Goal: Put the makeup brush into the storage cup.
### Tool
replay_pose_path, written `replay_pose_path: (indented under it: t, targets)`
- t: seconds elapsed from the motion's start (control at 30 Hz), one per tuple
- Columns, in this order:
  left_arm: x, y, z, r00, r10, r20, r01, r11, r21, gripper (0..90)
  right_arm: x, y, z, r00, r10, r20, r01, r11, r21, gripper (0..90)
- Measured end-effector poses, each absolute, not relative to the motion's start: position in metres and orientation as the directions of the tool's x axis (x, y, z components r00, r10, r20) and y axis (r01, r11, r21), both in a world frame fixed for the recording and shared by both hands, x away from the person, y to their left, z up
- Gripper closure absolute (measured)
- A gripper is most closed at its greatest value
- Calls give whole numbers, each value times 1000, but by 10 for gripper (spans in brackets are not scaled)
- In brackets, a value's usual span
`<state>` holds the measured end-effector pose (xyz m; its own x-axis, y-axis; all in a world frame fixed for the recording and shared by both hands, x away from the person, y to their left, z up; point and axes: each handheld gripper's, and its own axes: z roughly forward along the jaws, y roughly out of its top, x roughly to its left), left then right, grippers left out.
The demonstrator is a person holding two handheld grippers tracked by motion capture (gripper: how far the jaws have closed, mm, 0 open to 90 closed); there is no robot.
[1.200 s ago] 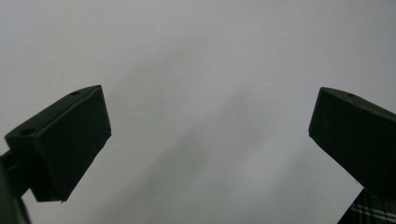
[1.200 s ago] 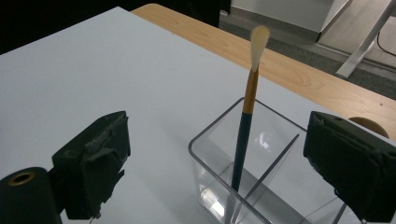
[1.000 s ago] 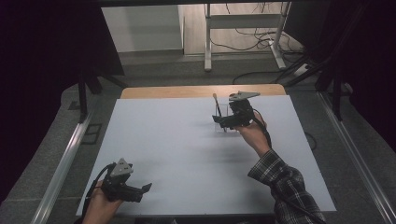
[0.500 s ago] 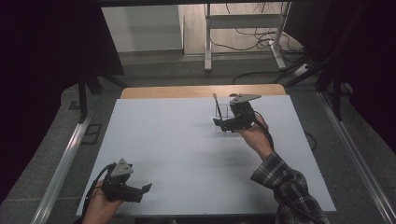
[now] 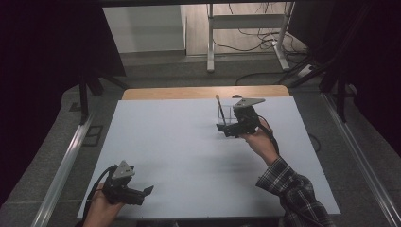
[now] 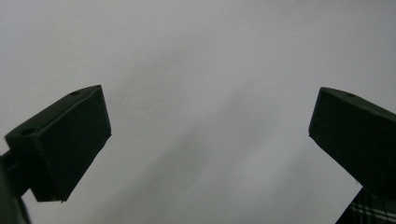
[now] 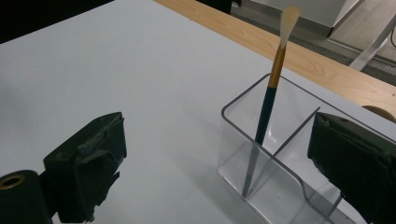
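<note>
- Right gripper (image 5: pixel 226 128) sits far right of centre on the white table (image 5: pixel 179 142), held by the hand (image 5: pixel 255 139) at the end of a plaid sleeve (image 5: pixel 288 189).
- Its jaws are spread wide and hold nothing. In the right gripper view (image 7: pixel 215 168) one jaw stands left of the box and clear of it, over bare table; the other is on the box's right side, seen through the clear wall.
- Can't tell if that right jaw touches the wall or just sits beside it.
- Clear plastic organiser box (image 7: pixel 280 163) stands upright on the table, in the far-right part of the white sheet, just short of the bare wooden strip (image 5: pixel 189 92) at the far edge. Internal dividers split it into compartments.
- Paintbrush (image 7: pixel 268 102) stands in the box's left compartment, handle end down in a bottom corner, leaning slightly, pale bristle tip up above the rim. Dark handle, orange-gold ferrule.
- In the high view the brush (image 5: pixel 220 106) sticks up just left of the right gripper, with the box (image 5: pixel 227 113) at its base.
- Left gripper (image 5: pixel 142 194) is at the near-left corner of the table, well apart from the box, held low in the left hand (image 5: pixel 101 210).
- Its jaws are wide apart too, over bare white surface in the left gripper view (image 6: pixel 210 149); nothing between them.
- A bit of plaid sleeve shows in the bottom-right corner of the left gripper view.
</note>
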<state>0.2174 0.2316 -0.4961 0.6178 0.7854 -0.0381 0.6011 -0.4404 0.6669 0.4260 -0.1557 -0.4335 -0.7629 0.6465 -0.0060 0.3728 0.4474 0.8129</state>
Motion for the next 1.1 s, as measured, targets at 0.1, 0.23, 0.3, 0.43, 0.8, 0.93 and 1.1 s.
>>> replay_pose_path:
  t: [0.1, 0.23, 0.3, 0.43, 0.8, 0.93, 1.1]
  targets:
    - [217, 231, -496, 619, 785, -37, 601, -442, 666, 0, 423, -156, -433, -766, 643, -8, 371, 452, 811, 44]
    - [217, 231, -496, 619, 785, -38, 601, -441, 667, 0, 419, -157, -432, -770, 638, -8, 368, 453, 812, 43]
    - [217, 231, -496, 619, 785, -38, 601, -442, 666, 0, 418, -157, -432, -772, 636, -7, 366, 454, 812, 43]
    - [217, 231, -496, 619, 785, -39, 601, -441, 666, 0, 413, -159, -431, -776, 631, -8, 364, 458, 811, 43]
    - [217, 231, -496, 620, 784, -39, 601, -442, 666, 0, 402, -162, -433, -783, 622, -7, 363, 466, 807, 41]
    - [217, 232, -496, 619, 784, -40, 602, -441, 666, 0, 397, -162, -433, -784, 620, -6, 365, 469, 804, 40]
    - [217, 232, -496, 620, 784, -42, 601, -440, 667, 0, 390, -165, -435, -789, 614, -7, 364, 478, 799, 34]
